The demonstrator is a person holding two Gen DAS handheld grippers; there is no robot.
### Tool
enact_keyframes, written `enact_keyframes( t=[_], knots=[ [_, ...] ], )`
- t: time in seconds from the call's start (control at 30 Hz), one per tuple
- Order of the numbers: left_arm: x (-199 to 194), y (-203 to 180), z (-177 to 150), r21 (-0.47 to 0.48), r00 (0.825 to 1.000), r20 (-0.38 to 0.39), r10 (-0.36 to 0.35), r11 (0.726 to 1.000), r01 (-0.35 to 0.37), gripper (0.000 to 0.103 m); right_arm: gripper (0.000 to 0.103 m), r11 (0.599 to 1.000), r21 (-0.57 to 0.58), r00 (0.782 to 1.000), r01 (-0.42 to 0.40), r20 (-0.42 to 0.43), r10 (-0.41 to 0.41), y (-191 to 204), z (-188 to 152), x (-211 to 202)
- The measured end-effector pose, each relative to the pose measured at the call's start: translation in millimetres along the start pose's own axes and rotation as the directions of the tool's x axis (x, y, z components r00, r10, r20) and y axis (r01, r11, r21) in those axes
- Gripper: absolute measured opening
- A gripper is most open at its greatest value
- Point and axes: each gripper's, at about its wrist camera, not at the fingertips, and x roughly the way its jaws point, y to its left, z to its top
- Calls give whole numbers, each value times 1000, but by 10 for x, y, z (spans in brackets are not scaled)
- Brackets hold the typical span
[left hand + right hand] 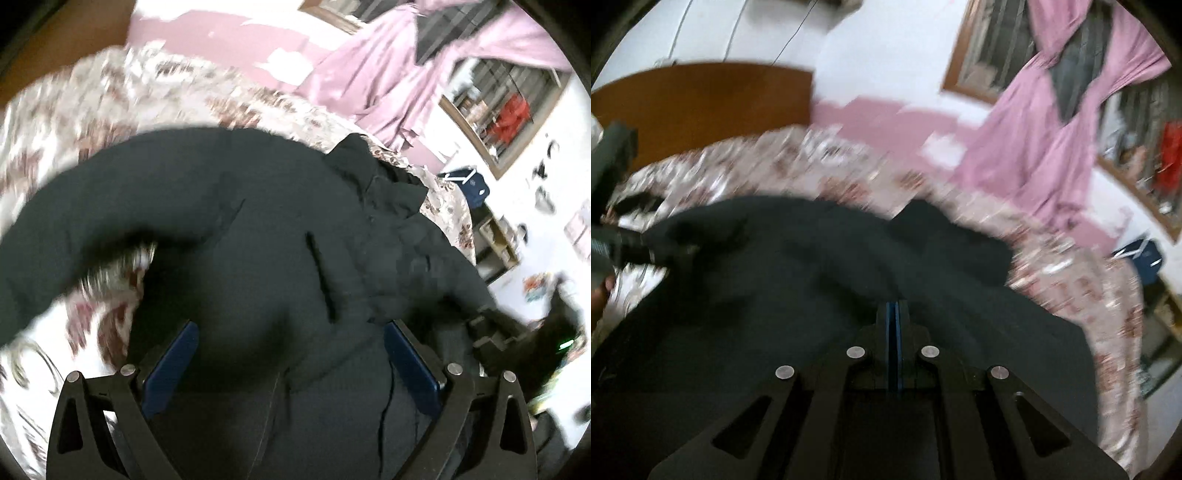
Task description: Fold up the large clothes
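Spreading the big dark coat on the bed before folding

The dark coat (280,229) lies across the flowered bed (92,110). The left gripper (291,365) is just above the coat, jaws wide open, holding nothing. The right gripper (894,343) is over the coat, jaws tight together; I cannot tell if cloth is pinched. Next, I think, grab a sleeve and fold it in.
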Motion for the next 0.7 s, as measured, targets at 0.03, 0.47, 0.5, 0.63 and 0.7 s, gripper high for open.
enact_keyframes(
  t=[0.03, 0.47, 0.5, 0.63, 0.7],
  knots=[
    [57, 73, -41, -33, 1000, -16, -26, 999, 26, 101, 5, 999, 7, 997, -42, -58, 42, 82, -93, 132],
    [821, -390, 22, -68, 973, -85, -216, 975, 210, 100, 59, 977, 207, 996, -45, -68, 60, -502, -1075, -379],
    [940, -447, 52, -81, 975, -100, -200, 978, 193, 94, 59, 973, 227, 996, -32, -70, 49, -587, -1115, -392],
    [1249, -644, 135, -38, 982, -185, -40, 999, 33, 22, 59, 960, 275, 997, 47, -69, -29, -909, -1332, -499],
    [1214, -737, 168, 0, 991, -135, 22, 1000, -22, 11, 59, 956, 281, 996, 87, -61, -73, -1003, -1352, -528]
  ],
)
